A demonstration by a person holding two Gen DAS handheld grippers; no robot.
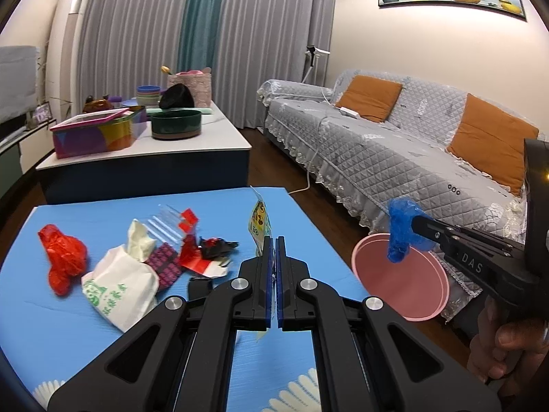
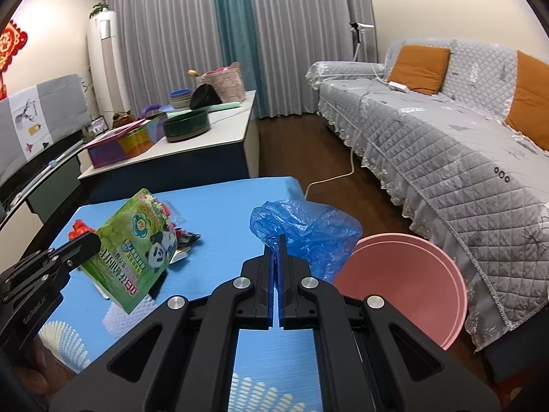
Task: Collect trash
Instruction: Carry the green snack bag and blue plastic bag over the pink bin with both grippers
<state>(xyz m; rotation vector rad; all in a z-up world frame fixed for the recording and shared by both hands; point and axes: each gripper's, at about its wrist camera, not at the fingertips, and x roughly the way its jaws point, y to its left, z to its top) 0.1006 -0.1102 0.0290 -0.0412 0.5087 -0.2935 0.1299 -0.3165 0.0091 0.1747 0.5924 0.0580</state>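
My left gripper (image 1: 275, 240) is shut on a green panda-print wrapper (image 2: 139, 247), seen edge-on in its own view (image 1: 259, 221), and holds it above the blue table (image 1: 103, 326). My right gripper (image 2: 277, 240) is shut on a crumpled blue plastic bag (image 2: 305, 230), held over the table's right edge above the pink bin (image 2: 405, 281); the bag also shows in the left wrist view (image 1: 401, 228). On the table lie a red plastic bag (image 1: 61, 257), a white paper bag with green print (image 1: 120, 288), a tissue (image 1: 139, 240) and red and black scraps (image 1: 206, 250).
The pink bin (image 1: 398, 278) stands on the floor between the table and the grey sofa (image 1: 394, 144). A white-topped coffee table (image 1: 144, 147) with bowls and a tin stands behind. A white cable (image 2: 329, 178) runs across the floor.
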